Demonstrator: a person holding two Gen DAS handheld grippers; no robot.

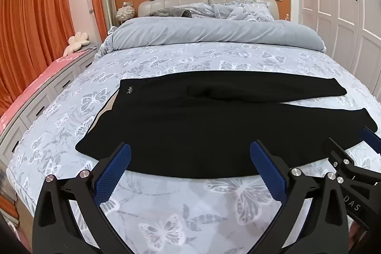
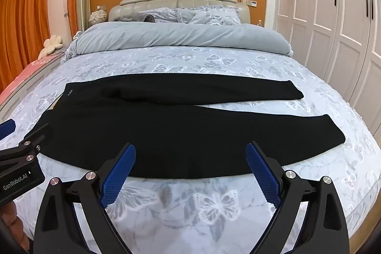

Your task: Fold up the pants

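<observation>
Your left gripper (image 1: 190, 158) and right gripper (image 2: 190, 158) both hover with fingers spread wide, empty, over the black pants (image 2: 166, 125) lying flat on the bed (image 2: 214, 58).

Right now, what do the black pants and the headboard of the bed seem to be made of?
Black pants: probably a soft matte knit or fleece; they lie limp and flat without shine.
Headboard: likely beige leather or faux leather; padded vertical channels show a faint sheen. Which of the two, I cannot tell.

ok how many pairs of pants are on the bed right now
1: black pants spread flat across the butterfly-print bedspread, waistband at left, legs running right. Left gripper and right gripper hover open at its near edge.
</observation>
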